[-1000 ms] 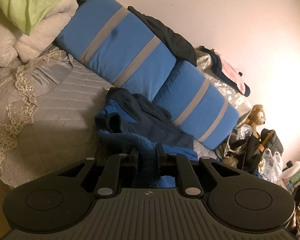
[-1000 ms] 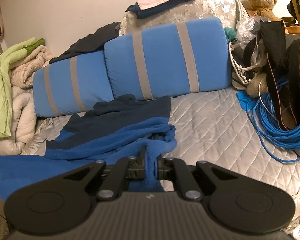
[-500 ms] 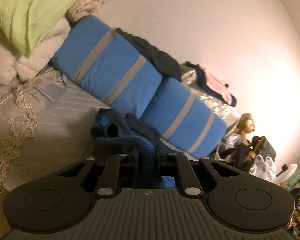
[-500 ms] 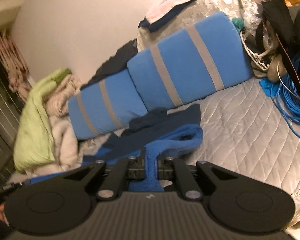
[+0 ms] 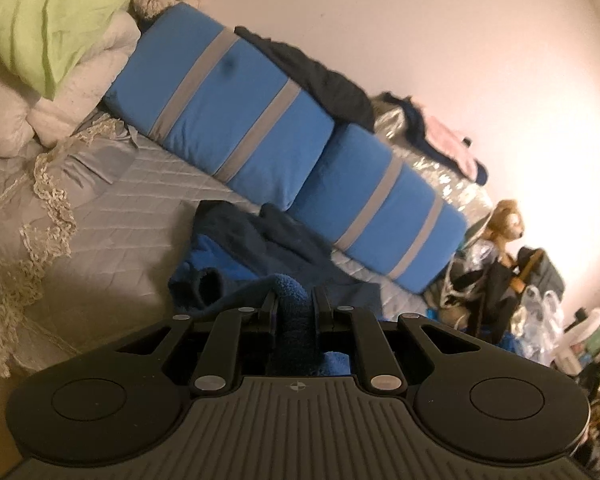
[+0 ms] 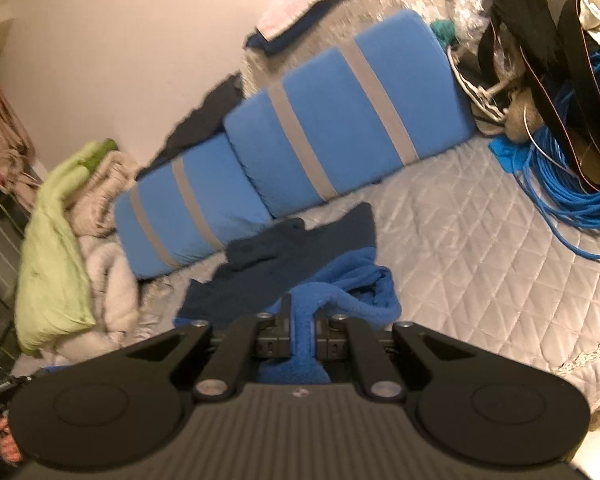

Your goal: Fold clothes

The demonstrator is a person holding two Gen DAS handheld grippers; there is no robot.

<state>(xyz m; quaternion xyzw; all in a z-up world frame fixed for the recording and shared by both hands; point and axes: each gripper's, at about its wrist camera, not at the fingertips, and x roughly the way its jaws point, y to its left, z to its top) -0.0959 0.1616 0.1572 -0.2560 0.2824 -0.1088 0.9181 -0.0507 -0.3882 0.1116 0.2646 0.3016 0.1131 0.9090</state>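
A blue fleece garment [image 5: 260, 256] with navy panels lies bunched on the grey quilted bed [image 5: 112, 208], in front of two blue cushions. My left gripper [image 5: 294, 304] is shut on a thick fold of its blue fleece, which fills the gap between the jaws. In the right wrist view the same garment [image 6: 300, 264] spreads toward the cushions, and my right gripper [image 6: 302, 314] is shut on another blue edge of it. Both held edges are lifted off the bed; the rest trails down onto the quilt.
Two blue cushions with grey stripes [image 5: 236, 120] [image 6: 340, 128] lean on the wall. Folded bedding and a green pillow [image 5: 44, 20] are stacked at the left. A blue cable coil [image 6: 572, 184], bags and a teddy bear [image 5: 500, 232] crowd the right. A lace trim [image 5: 48, 216] edges the quilt.
The right gripper has rolled and swung, so its view tilts and shows more of the left-hand bedding. The left gripper rose a little with the fleece. Both grips are unchanged.
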